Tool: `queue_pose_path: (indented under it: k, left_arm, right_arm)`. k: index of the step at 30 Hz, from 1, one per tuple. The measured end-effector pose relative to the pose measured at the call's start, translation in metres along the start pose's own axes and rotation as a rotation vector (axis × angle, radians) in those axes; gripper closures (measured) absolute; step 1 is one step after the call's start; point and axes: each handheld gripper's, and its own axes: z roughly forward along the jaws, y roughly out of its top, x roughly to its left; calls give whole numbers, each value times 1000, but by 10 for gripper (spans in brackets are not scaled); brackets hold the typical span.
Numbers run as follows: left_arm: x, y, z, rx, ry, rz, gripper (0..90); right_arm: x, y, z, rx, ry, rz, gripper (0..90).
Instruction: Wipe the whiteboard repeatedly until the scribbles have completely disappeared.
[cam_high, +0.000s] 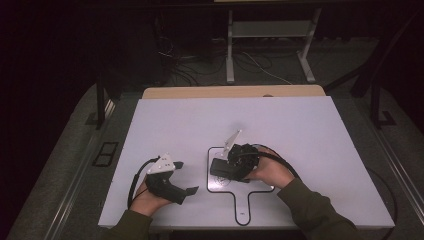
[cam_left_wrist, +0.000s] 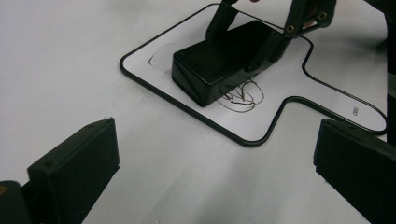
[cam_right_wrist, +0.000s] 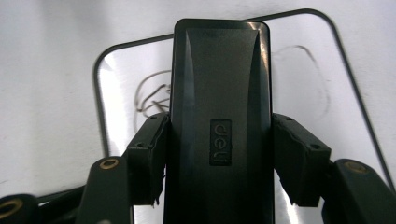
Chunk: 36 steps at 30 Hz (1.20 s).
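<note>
Black box cut off at the bottom edge of the right gripper view, near end unseen; embossed lettering on its lid only partly legible. Underside hidden against the outlined white mat, and part of the scribbled marks covered by the box. Far corner of the mat cut by the top edge of the left gripper view. Right gripper largely hiding the box in the high view. Small print near the mat's handle end too small to read. Person's forearms cut off at the near edge; dark floor beyond the table too dim to make out.
</note>
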Motion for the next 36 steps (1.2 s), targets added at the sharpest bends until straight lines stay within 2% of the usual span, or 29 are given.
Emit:
queue_pose_path:
  k: [7,9,10,16,21,22,25,29,33,36]
  left_arm:
    - [0,0,0,-1,0,4,0]
    - [0,0,1,2,1,6,0]
    - [-1,0,1,3,1,6,0]
    - [-1,0,0,2,2,2,0]
    - [-1,0,0,2,1,2,0]
    - [-1,0,0,1,1,2,0]
    - [0,0,0,0,0,1,0]
    - [0,0,1,4,1,7,0]
    - [-1,0,1,3,0,5,0]
    - [-1,0,1,5,2,5,0]
  right_arm:
    - [17,5,1,15,29,-49,392]
    - [21,8,2,21,21,-61,393]
    - [22,9,2,21,15,-70,393]
    - [17,14,4,23,-16,-53,394]
    - [9,16,6,28,-26,-15,394]
    - [7,16,6,30,-28,-25,394]
    - [11,16,6,35,-42,-39,394]
    - [19,17,6,42,-31,-72,394]
    - [28,18,5,47,-15,-86,393]
    - [31,19,6,48,-26,-100,393]
